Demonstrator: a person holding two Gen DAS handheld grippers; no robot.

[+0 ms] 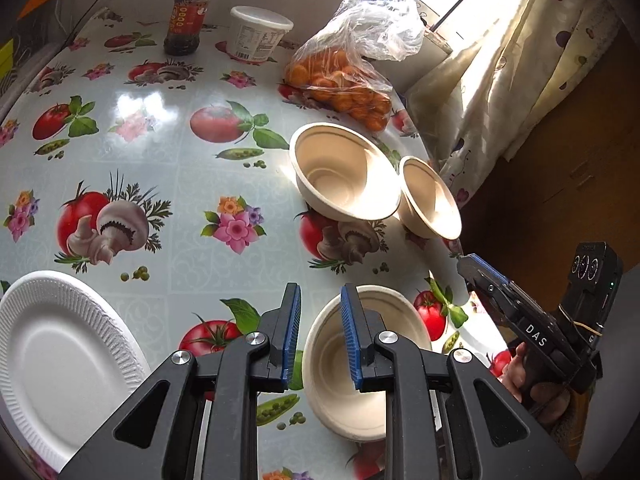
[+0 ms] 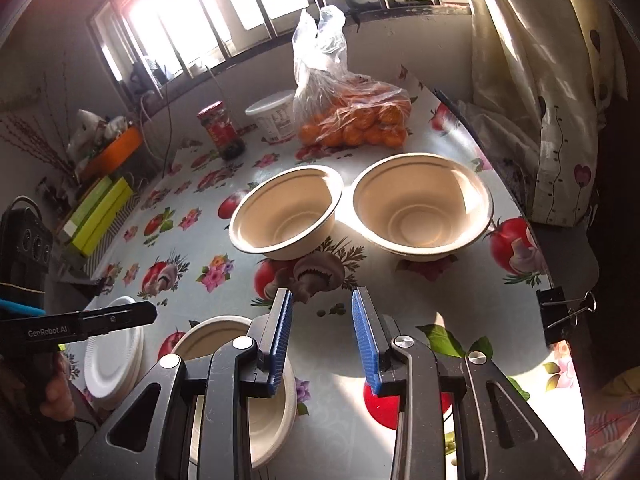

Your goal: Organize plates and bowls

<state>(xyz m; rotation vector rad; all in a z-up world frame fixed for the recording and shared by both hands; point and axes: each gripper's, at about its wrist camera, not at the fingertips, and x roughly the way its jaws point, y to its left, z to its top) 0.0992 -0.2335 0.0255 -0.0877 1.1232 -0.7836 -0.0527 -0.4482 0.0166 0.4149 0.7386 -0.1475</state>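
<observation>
I see the left tongs [image 1: 320, 336] parted a little, holding nothing; near bowl [image 1: 352, 368] sits under the right finger, plate stack [image 1: 52, 360] off to their left. Right tongs [image 2: 322, 344] also gape, empty, over the tablecloth [image 2: 420, 320]. Two more bowls [image 2: 286, 212] [image 2: 422, 210] stand ahead of them, side by side.

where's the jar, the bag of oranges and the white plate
jar [image 1: 188, 20], left wrist view, on its red label
bag of oranges [image 2: 356, 120], right wrist view, on the fruit showing through the plastic
white plate [image 1: 52, 360], left wrist view, on its flat middle
</observation>
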